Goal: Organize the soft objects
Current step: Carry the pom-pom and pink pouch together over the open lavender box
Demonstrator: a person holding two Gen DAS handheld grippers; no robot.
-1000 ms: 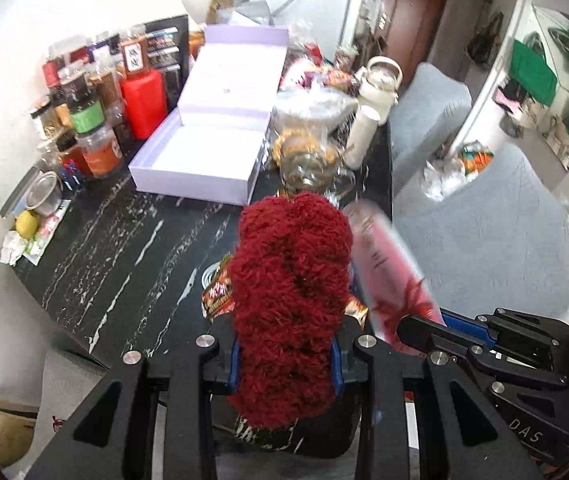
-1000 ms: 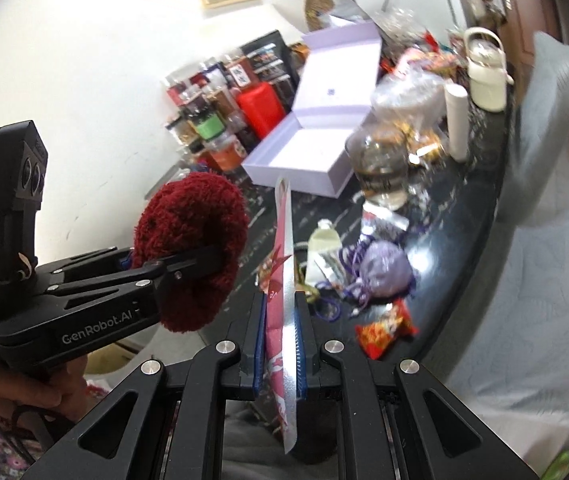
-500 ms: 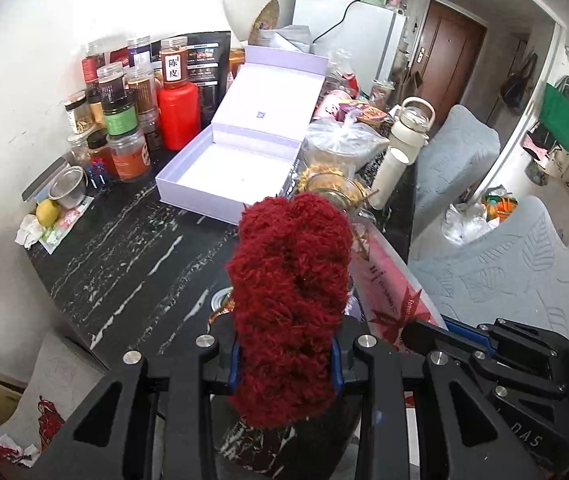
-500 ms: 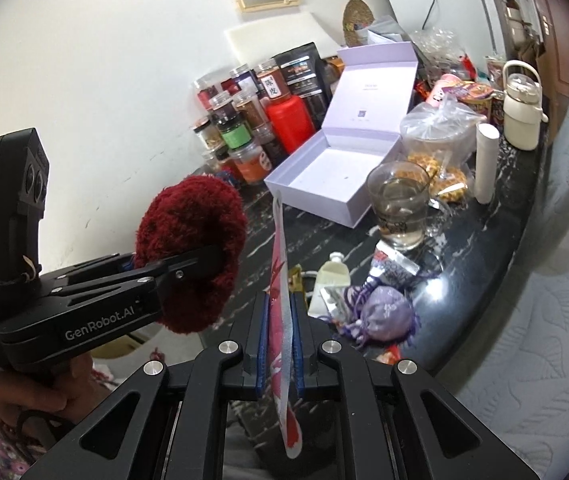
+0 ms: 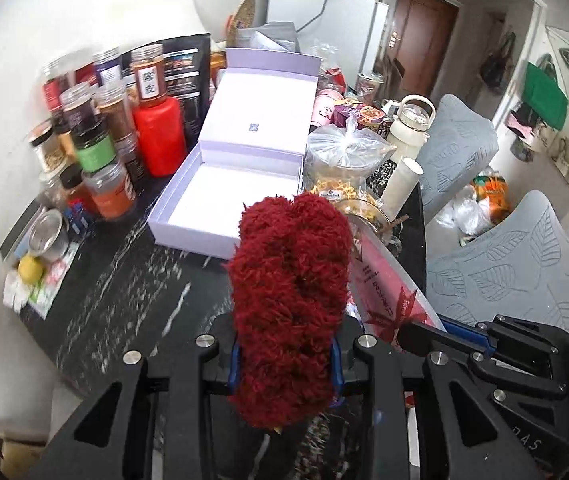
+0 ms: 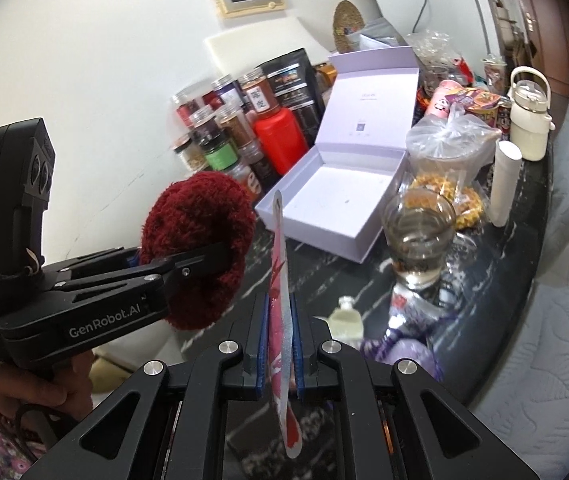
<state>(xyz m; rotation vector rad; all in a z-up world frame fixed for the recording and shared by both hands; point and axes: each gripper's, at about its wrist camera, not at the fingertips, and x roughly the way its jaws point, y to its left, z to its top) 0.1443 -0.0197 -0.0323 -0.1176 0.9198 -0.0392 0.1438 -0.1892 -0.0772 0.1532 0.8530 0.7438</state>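
My left gripper (image 5: 284, 364) is shut on a fluffy dark red yarn object (image 5: 290, 304), held above the black marble counter (image 5: 124, 280); it also shows in the right wrist view (image 6: 200, 248). My right gripper (image 6: 280, 344) is shut on a thin pink and red flat packet (image 6: 282, 280), seen edge-on; the packet shows beside the yarn in the left wrist view (image 5: 388, 288). An open, empty lilac box (image 5: 232, 196) with its lid raised sits ahead on the counter, also in the right wrist view (image 6: 336, 200). A purple pouch (image 6: 408, 352) lies on the counter.
Spice jars and a red bottle (image 5: 160, 136) stand left of the box against the wall. A glass jar (image 6: 418, 236), a bagged snack (image 6: 448, 160), a white tube (image 6: 504, 184) and a cream kettle (image 6: 528, 124) crowd the right. Grey chairs (image 5: 496, 272) stand beyond the counter edge.
Both grippers have risen and moved toward the lilac box, each still holding its object. The box now looks closer and more of the back wall shows.
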